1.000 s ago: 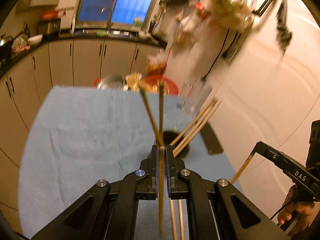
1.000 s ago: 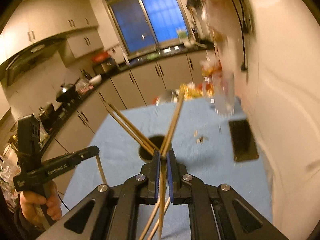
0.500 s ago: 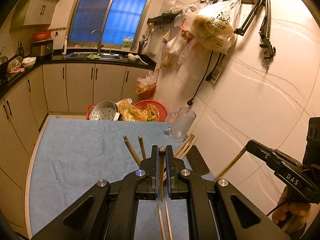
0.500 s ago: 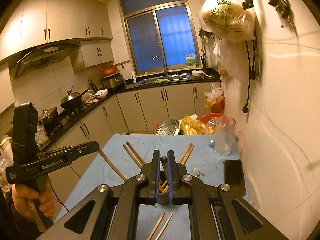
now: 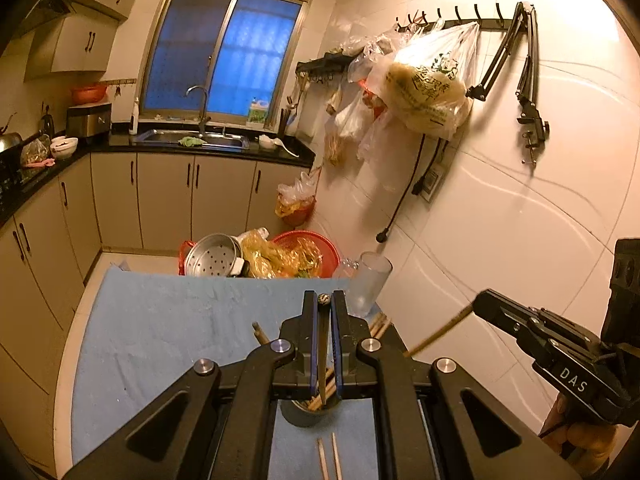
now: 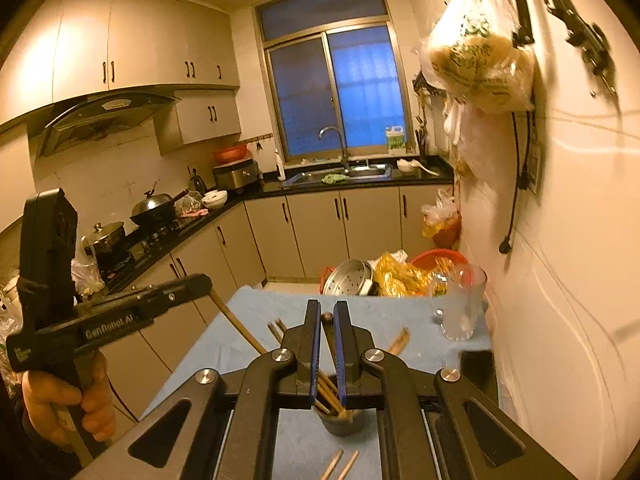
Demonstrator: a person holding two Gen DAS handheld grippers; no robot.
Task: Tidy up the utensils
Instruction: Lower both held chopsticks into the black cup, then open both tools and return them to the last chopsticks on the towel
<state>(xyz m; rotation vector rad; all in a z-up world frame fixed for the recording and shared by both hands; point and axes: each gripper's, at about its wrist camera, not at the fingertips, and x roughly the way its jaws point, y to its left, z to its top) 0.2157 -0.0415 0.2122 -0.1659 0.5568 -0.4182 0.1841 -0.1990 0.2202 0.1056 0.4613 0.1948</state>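
- Both grippers have tipped up and back within the last second: a second ago each wrist view looked steeply down into the holder, whereas now both look out level across the kitchen, with the dark cylindrical chopstick holder (image 5: 307,412) low in frame beneath the fingers
- The left gripper (image 5: 324,300) has its fingers pressed nearly together, pinching one dark-tipped chopstick (image 5: 323,364); its round end shows at the fingertips and its point hangs just over the holder's mouth, among the chopsticks standing there; whether it touches them I cannot tell
- The right gripper (image 6: 327,317) likewise pinches a single chopstick (image 6: 331,344) between narrow-set fingers; the stick slants down towards the holder (image 6: 340,420)
- In my judgement each stick is lined up above the holder but not yet released, so the dropping-in step is in hand rather than done
- Two loose chopsticks (image 5: 329,456) lie side by side on the blue cloth (image 5: 160,340) covering the desk, just nearer the camera than the holder; the right view shows the same pair (image 6: 340,466); these remain to be gathered
- A glass mug (image 6: 460,304) stands near the wall beyond the holder, well apart from both grippers, and a dark flat object (image 6: 478,368) lies just beside the wall
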